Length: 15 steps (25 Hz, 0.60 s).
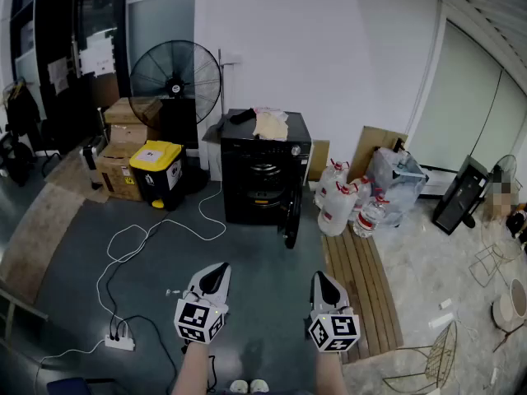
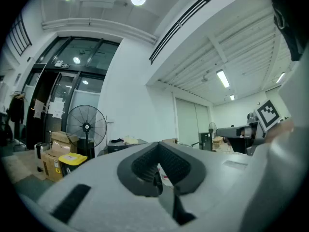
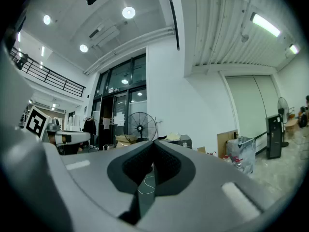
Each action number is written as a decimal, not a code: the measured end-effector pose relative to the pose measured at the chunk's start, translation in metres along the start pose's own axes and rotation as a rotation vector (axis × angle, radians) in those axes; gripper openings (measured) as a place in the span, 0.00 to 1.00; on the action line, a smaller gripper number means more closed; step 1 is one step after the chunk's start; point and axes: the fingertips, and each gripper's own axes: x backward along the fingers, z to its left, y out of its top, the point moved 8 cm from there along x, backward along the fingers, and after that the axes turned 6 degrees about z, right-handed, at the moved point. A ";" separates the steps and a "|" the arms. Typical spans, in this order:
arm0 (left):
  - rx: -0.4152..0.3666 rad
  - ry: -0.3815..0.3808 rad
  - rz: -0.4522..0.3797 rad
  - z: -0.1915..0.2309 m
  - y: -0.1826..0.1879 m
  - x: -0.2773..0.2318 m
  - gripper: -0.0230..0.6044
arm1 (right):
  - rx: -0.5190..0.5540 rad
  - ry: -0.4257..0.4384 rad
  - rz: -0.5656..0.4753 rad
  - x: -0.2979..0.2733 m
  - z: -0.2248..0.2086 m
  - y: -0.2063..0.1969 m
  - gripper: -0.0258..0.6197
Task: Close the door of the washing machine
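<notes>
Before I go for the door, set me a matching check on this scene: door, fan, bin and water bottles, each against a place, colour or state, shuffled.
Things:
1. door of the washing machine
2. fan
3. bin
4. water bottles

Traits:
A. clustered to the right of the machine
B. yellow lid
C. swung open
D. round black cage on a stand

Pairs: 1-C, 2-D, 3-B, 4-A.

Glossy washing machine (image 1: 265, 151), cardboard boxes (image 1: 130, 112)
</notes>
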 end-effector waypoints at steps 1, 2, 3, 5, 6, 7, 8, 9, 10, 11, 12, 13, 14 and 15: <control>0.000 -0.002 0.000 0.001 0.001 -0.001 0.03 | -0.004 -0.001 0.000 -0.001 0.000 0.001 0.05; 0.000 -0.003 0.001 0.001 0.002 -0.001 0.03 | -0.007 -0.001 -0.001 -0.002 0.000 0.002 0.06; 0.000 -0.004 0.001 0.001 0.003 -0.001 0.03 | -0.010 -0.002 -0.001 -0.002 0.000 0.002 0.05; 0.001 -0.003 0.001 0.001 0.004 -0.001 0.03 | -0.011 -0.003 0.000 -0.002 -0.001 0.003 0.05; 0.002 -0.001 0.002 0.001 0.004 -0.001 0.03 | -0.010 -0.002 -0.001 -0.002 -0.001 0.003 0.06; 0.004 0.001 0.003 0.000 0.003 -0.001 0.03 | -0.009 0.001 0.000 -0.002 -0.001 0.003 0.06; 0.005 0.003 0.006 0.000 0.002 -0.001 0.03 | -0.007 0.005 0.001 -0.002 -0.001 0.002 0.06; 0.006 0.005 0.008 0.000 0.002 -0.001 0.03 | -0.004 0.010 0.002 -0.003 -0.001 0.002 0.06; 0.006 0.006 0.010 0.001 0.001 -0.002 0.03 | 0.000 0.017 0.002 -0.004 0.000 0.001 0.06; 0.006 0.007 0.011 0.001 0.001 -0.003 0.03 | 0.003 0.024 0.002 -0.005 0.000 0.001 0.06; 0.006 0.007 0.011 0.002 0.001 -0.004 0.03 | 0.003 0.032 0.002 -0.007 0.001 0.000 0.06; 0.006 0.007 0.012 0.003 0.000 -0.005 0.03 | 0.000 0.039 0.002 -0.008 0.001 -0.001 0.06; 0.006 0.007 0.013 0.004 0.000 -0.005 0.03 | -0.004 0.044 0.003 -0.010 0.001 -0.002 0.06; 0.006 0.007 0.015 0.005 -0.001 -0.006 0.03 | -0.005 0.046 0.006 -0.011 0.002 -0.004 0.06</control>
